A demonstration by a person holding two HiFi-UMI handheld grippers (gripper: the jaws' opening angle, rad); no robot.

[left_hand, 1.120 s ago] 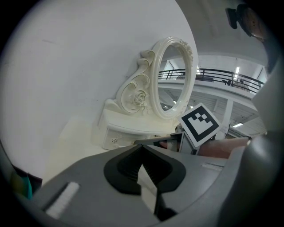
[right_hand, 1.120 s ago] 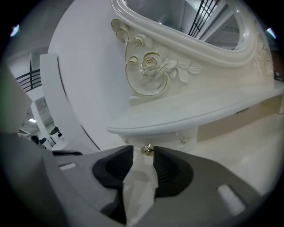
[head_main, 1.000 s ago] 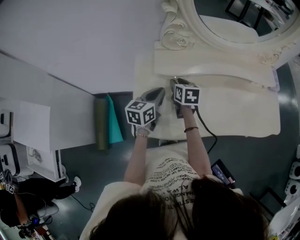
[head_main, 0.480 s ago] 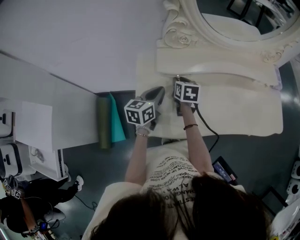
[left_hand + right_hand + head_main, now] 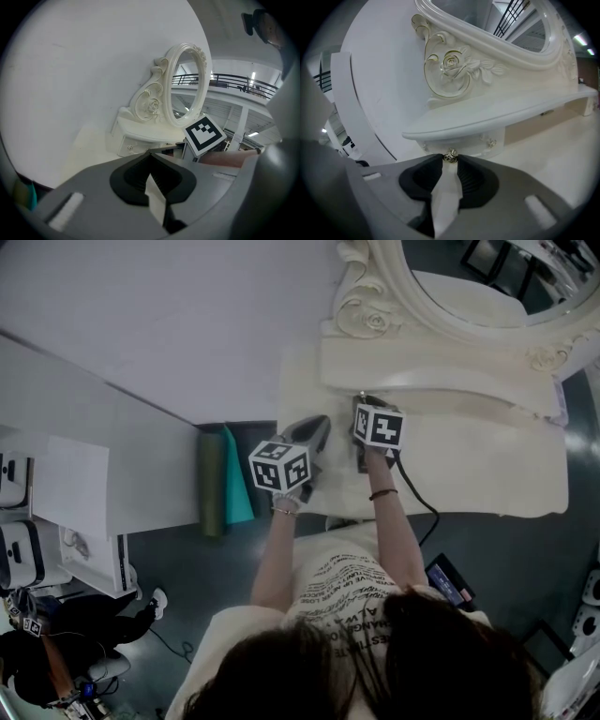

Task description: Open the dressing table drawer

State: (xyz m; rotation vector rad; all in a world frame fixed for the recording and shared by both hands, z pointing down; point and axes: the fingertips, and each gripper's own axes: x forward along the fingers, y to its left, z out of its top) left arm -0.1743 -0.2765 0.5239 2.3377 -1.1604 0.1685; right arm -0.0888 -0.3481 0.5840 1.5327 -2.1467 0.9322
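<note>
Closing just now on the small metal knob [image 5: 450,155] of the dressing table drawer [image 5: 471,142], the right gripper [image 5: 450,159] has its jaws touching the knob on both sides. The drawer sits under the mirror shelf [image 5: 497,117], at that gripper's twelve o'clock. The left gripper [image 5: 150,153], at the right one's eight o'clock over the surface [image 5: 469,470], has its jaws closed and empty.

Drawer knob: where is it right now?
In the right gripper view, low centre: the knob sits between the right hand-held gripper tips, whose jaws have just been closing on it, on the small drawer under the shelf.
</note>
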